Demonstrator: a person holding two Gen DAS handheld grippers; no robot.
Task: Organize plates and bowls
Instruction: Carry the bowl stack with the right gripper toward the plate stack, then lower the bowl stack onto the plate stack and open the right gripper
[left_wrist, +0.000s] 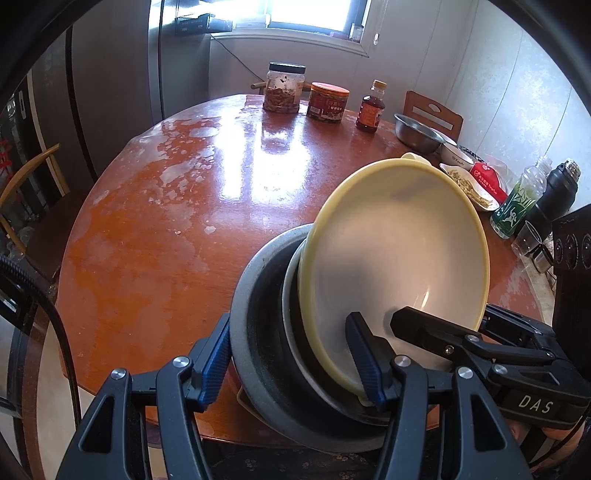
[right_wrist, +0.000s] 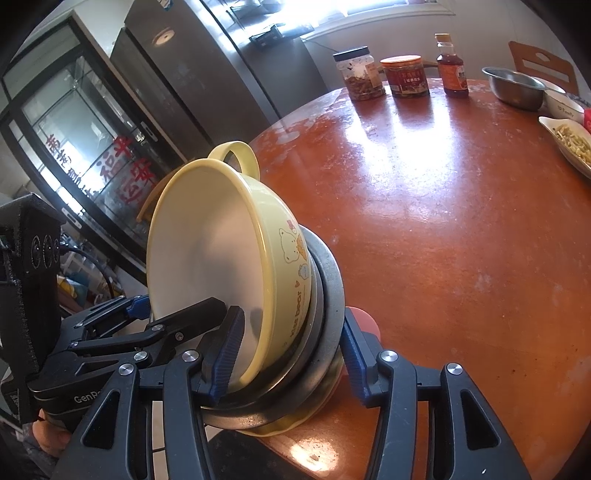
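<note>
Bowls, a tilted nested stack with the yellow bowl innermost, sit at the counter's near edge; left gripper and right gripper jaws each hold the stack's rims.

Daylight pours through a white-framed window onto a round, glossy reddish-brown wooden table, flanked by a tall grey refrigerator, a glass-doored cabinet and pale panelled walls.
</note>
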